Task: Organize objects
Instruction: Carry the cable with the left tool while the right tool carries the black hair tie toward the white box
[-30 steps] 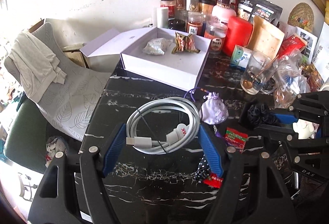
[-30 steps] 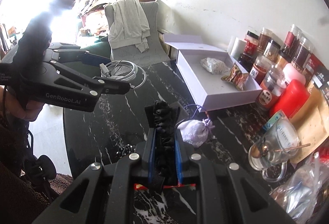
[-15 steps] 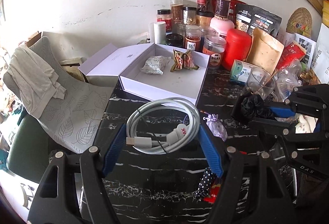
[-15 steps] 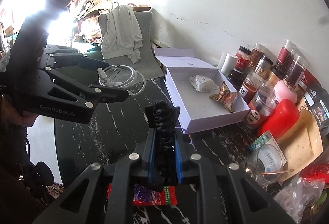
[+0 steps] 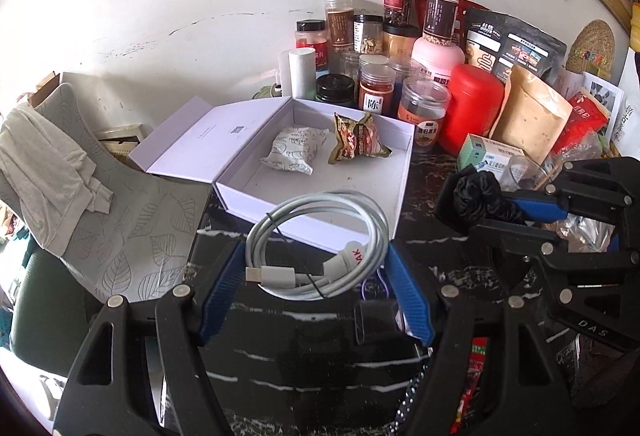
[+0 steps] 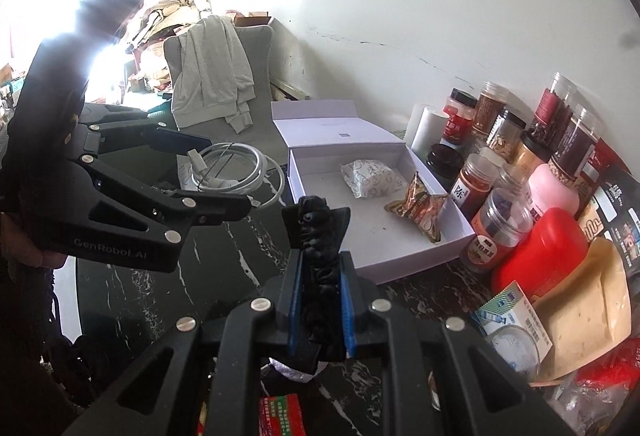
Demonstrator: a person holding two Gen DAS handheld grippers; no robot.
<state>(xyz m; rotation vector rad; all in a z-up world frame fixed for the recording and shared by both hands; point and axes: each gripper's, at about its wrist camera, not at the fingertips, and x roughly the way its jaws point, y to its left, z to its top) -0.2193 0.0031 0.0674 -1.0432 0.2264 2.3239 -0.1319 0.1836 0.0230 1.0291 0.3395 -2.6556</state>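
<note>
My left gripper is shut on a coiled white charging cable and holds it above the black marble table, just in front of the open white box. The box holds a white snack packet and a brown snack packet. My right gripper is shut on a black scrunchie, held above the table near the box's front edge. The left gripper with the cable shows at the left of the right wrist view. The right gripper with the scrunchie shows at the right of the left wrist view.
Several spice jars, a red canister and pouches crowd the wall side behind the box. A glass cup and a small medicine box stand right. A chair with grey clothing stands left. Red packets lie below the grippers.
Both grippers have risen and moved toward the white box, carrying the cable and the scrunchie. The small purple pouch has passed out of sight beneath them.
</note>
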